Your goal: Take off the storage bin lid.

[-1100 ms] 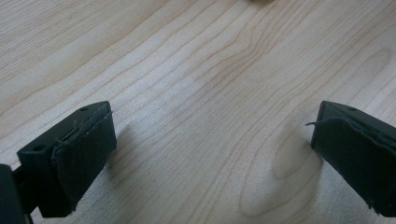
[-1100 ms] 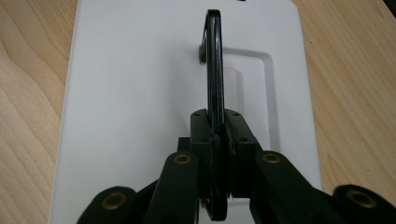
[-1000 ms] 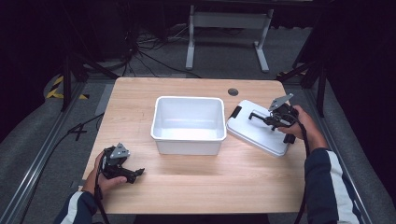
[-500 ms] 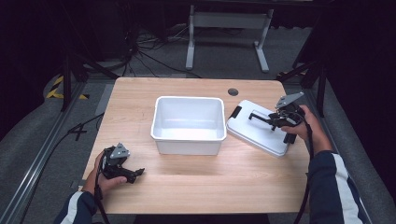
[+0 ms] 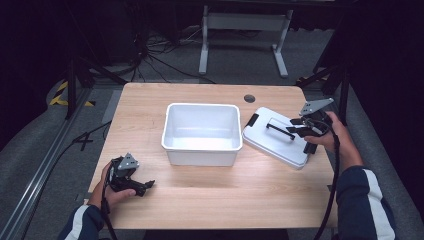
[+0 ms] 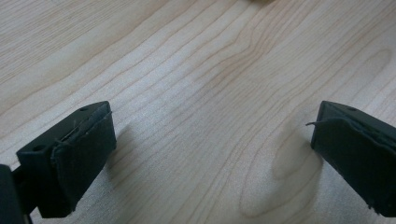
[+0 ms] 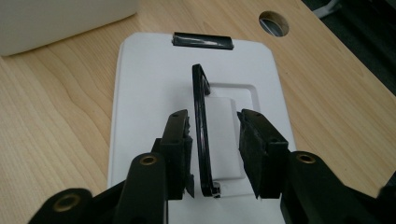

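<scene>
A white lid (image 5: 280, 145) with a black handle (image 5: 279, 130) lies flat on the table, to the right of an empty white bin (image 5: 202, 106). My right gripper (image 5: 296, 126) hovers over the lid's right part. In the right gripper view the handle (image 7: 201, 116) stands upright between the jaws of my right gripper (image 7: 214, 116). The jaws have just been opening, and the pads (image 7: 180, 140) do not press on the handle. My left gripper (image 5: 145, 186) rests low at the table's front left. Its jaws stand wide open over bare wood (image 6: 212, 135).
The wooden table (image 5: 150, 100) has a round cable hole (image 5: 249, 98) at the back, right of the bin. A black clip (image 7: 202, 40) sits on the lid's far edge. Cables and a metal stand lie on the floor behind the table.
My right gripper has lifted slightly and drifted right over the lid, and its jaws have spread apart around the handle. The left gripper, the bin and the lid have stayed put.
</scene>
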`<state>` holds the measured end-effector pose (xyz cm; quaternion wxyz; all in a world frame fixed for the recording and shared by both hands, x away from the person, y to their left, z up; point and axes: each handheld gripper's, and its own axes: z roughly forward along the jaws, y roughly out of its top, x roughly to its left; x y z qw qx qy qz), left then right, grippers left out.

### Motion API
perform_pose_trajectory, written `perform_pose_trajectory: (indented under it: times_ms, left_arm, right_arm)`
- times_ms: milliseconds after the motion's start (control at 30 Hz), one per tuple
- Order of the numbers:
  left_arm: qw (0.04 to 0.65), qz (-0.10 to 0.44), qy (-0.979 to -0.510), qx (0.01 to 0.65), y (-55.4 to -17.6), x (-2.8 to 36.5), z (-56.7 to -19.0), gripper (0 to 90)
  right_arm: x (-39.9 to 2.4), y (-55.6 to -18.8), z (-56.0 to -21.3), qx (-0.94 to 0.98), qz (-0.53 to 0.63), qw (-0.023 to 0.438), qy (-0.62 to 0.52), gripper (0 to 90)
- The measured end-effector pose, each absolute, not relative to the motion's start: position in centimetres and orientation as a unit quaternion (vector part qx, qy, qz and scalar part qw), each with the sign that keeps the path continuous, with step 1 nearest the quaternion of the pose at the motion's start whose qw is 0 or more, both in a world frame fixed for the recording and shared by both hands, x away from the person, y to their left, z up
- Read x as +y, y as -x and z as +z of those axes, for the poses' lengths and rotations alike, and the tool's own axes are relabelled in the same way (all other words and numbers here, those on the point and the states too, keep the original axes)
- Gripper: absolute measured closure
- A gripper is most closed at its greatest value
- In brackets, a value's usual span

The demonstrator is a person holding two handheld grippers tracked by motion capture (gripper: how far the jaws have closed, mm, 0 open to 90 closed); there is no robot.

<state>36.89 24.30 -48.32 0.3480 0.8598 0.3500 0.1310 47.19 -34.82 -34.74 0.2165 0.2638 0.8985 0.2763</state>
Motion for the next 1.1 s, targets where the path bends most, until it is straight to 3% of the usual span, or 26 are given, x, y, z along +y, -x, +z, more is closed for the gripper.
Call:
perform_pose_trajectory:
  times_ms: [700,1100]
  left_arm:
    - [0.347,0.131,-0.86,0.35,-36.9,24.3,-48.3,0.4]
    - [0.348,0.133,-0.86,0.349,-36.8,24.3,-48.3,0.5]
  right_arm:
    - [-33.0,-43.3,-33.3,0.891,0.303,0.227,-0.251,54.5]
    - [-34.0,-39.9,-35.1,0.888,0.308,0.234,-0.248,49.2]
